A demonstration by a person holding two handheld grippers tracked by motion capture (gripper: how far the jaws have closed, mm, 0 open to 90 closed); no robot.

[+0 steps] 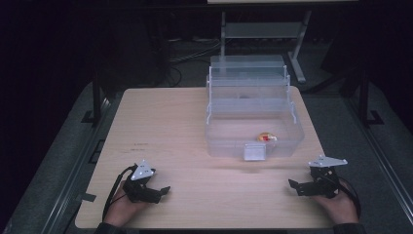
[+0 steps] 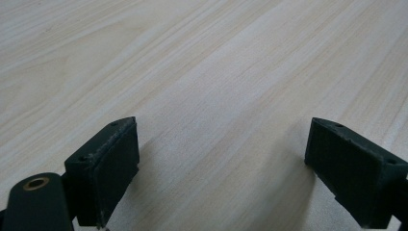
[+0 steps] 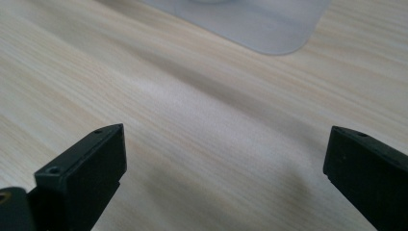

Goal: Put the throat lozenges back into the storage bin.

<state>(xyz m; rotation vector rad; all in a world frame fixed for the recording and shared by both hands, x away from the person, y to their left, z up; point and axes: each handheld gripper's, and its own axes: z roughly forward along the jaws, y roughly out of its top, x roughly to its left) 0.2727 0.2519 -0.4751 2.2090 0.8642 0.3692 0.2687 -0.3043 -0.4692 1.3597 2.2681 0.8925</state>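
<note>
A clear plastic box (image 1: 287, 127) with its lid raised stands on the right half of the pale wooden table (image 1: 165, 126). Inside it, near the front wall, lies a small yellow and red object (image 1: 267, 137). A white latch (image 1: 254, 151) hangs on the box's front. My left gripper (image 1: 160, 190) rests near the table's front left, open, with bare wood between its jaws (image 2: 221, 159). At the front right my right gripper (image 1: 294, 186) is open too, also over bare wood (image 3: 226, 168). A corner of the box (image 3: 269, 29) shows at the top of the right gripper view.
A person's hands hold both grippers at the table's front edge. Behind the table stands a metal frame (image 1: 263, 29) with cables on the dark floor. Bare tabletop stretches across the left half and between the grippers.
</note>
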